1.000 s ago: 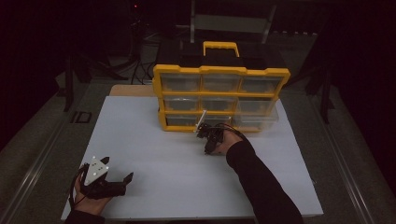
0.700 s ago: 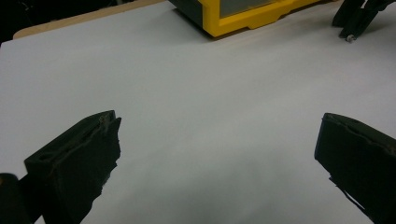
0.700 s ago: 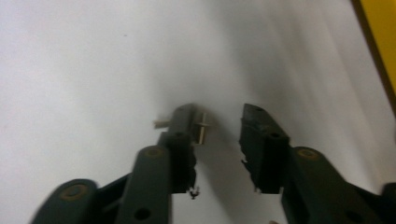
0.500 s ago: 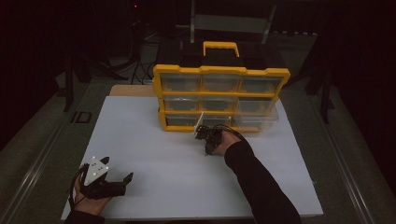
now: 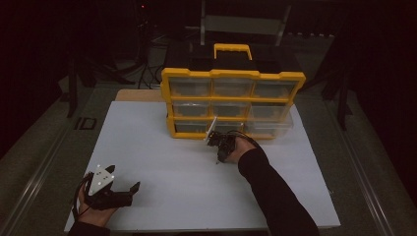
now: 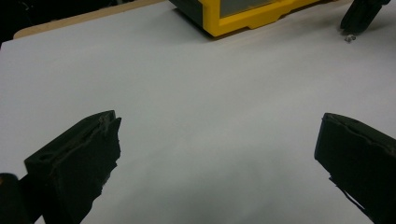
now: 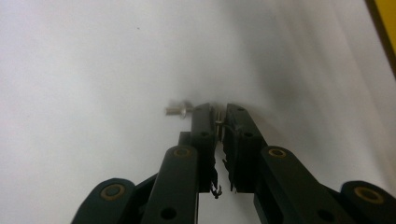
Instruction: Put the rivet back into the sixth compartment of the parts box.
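Observation:
My right gripper [image 5: 220, 155] points down at the white table [image 5: 147, 147] just in front of the yellow organiser [image 5: 231, 78]. In the right gripper view its jaws [image 7: 219, 110] are shut on a small metal screw [image 7: 177, 111], whose head sticks out to the left of the tips. Farther off in the left gripper view, the same gripper's tip [image 6: 359, 16] hovers over the screw [image 6: 349, 38]. Near the table's front left corner my left gripper [image 5: 123, 177] rests wide open; nothing lies between its fingers [image 6: 79, 156].
The organiser stands upright at the back of the table, with clear drawers and a carry handle [image 5: 232, 47]. Its bottom right drawer [image 5: 269, 129] is pulled out toward me. The organiser's yellow corner [image 6: 243, 18] shows far ahead of the left jaws. Dark floor surrounds the table.
The right hand and gripper have edged slightly to the left in front of the organiser. The left gripper has stayed where it was.

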Tool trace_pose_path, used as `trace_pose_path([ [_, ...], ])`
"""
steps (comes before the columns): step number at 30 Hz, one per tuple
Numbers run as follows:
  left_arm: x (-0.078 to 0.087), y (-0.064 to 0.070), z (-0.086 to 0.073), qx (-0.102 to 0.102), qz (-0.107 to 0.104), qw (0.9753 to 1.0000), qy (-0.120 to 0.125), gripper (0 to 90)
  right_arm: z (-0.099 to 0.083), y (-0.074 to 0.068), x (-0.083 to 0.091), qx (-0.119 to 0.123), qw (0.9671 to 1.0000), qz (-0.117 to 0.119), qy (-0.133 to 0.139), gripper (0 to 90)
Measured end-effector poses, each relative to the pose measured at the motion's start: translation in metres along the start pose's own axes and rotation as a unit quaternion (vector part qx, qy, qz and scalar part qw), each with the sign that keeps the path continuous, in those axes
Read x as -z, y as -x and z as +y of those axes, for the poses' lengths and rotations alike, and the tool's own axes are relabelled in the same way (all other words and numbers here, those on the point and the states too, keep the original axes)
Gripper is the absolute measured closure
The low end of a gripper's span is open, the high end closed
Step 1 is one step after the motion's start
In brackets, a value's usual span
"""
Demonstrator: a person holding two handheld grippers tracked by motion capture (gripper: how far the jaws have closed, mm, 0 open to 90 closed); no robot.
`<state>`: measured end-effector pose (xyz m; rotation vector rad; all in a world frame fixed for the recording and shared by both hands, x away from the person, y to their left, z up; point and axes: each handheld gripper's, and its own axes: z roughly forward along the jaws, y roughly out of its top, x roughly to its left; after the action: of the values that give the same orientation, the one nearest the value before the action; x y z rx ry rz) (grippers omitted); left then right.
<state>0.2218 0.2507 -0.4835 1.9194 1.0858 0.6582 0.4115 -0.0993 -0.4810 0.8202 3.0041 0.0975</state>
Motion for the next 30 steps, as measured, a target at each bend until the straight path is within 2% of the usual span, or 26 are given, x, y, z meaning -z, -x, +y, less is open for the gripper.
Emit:
trace_pose_path([
  [5, 0.000, 0.000, 0.000, 0.000, 0.000, 1.0000, 0.000, 0.7, -0.002, -0.002, 0.008, -0.004, 0.9999, 0.001, 0.013, 82.2],
  [7, 0.000, 0.000, 0.000, 0.000, 0.000, 1.0000, 0.000, 0.7, -0.002, -0.005, 0.013, -0.010, 0.9999, 0.001, 0.011, 82.2],
  [8, 0.000, 0.000, 0.000, 0.000, 0.000, 1.0000, 0.000, 0.7, -0.002, -0.005, 0.013, -0.002, 0.9999, 0.000, 0.016, 82.2],
  [10, 0.000, 0.000, 0.000, 0.000, 0.000, 1.0000, 0.000, 0.7, -0.002, -0.007, 0.016, -0.008, 0.9999, -0.001, 0.016, 82.2],
  [11, 0.000, 0.000, 0.000, 0.000, 0.000, 1.0000, 0.000, 0.7, -0.002, -0.008, 0.019, 0.004, 0.9998, -0.003, 0.020, 82.2],
  [15, 0.000, 0.000, 0.000, 0.000, 0.000, 1.0000, 0.000, 0.7, -0.002, -0.011, 0.027, 0.008, 0.9996, -0.005, 0.026, 82.2],
  [17, 0.000, 0.000, 0.000, 0.001, 0.000, 1.0000, 0.000, 0.7, -0.003, -0.014, 0.032, 0.001, 0.9997, -0.007, 0.023, 82.2],
  [30, 0.000, -0.001, 0.000, 0.001, -0.001, 1.0000, 0.001, 0.7, -0.004, -0.021, 0.064, 0.005, 0.9989, -0.015, 0.043, 82.2],
])
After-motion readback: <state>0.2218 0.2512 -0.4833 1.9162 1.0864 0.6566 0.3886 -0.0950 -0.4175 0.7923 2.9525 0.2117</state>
